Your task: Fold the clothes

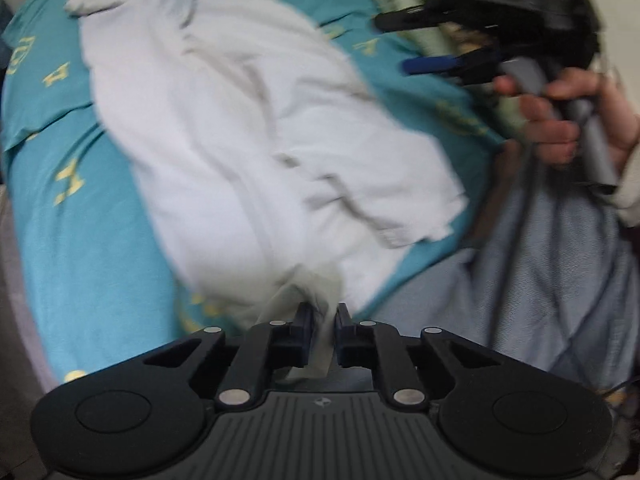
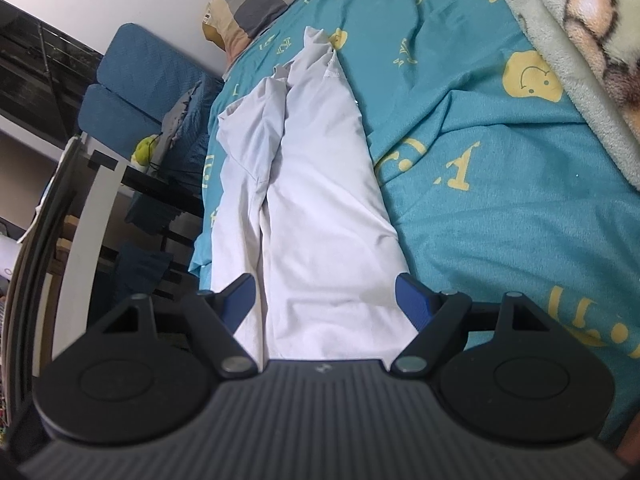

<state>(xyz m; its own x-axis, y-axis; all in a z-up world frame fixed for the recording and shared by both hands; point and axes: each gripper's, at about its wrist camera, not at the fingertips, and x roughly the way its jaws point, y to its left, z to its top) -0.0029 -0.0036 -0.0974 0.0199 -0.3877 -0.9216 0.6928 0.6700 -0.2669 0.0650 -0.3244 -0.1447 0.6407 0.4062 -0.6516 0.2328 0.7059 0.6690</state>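
My left gripper [image 1: 323, 320] is clamped narrow on a bunched corner of the white garment [image 1: 256, 128], which lies stretched lengthwise across the bed's teal sheet [image 1: 80, 240] with yellow letters and smiley faces. My right gripper [image 2: 325, 300] stands wide with nothing between its blue pads [image 2: 412, 300], hovering over the near end of the same garment [image 2: 320, 184]; in the left wrist view it [image 1: 404, 46] sits off to the right, held in my right hand [image 1: 560, 120]. A pale green plush blanket [image 2: 560, 40] lies beside the garment, apart from it.

Bare teal bed sheet [image 2: 460, 216] lies open between the white garment [image 2: 320, 208] and the fleece blanket [image 2: 560, 40] along the far side. A checked pillow [image 2: 256, 0] bounds the head end; a blue chair [image 2: 136, 80] stands just beside the bed's other edge.
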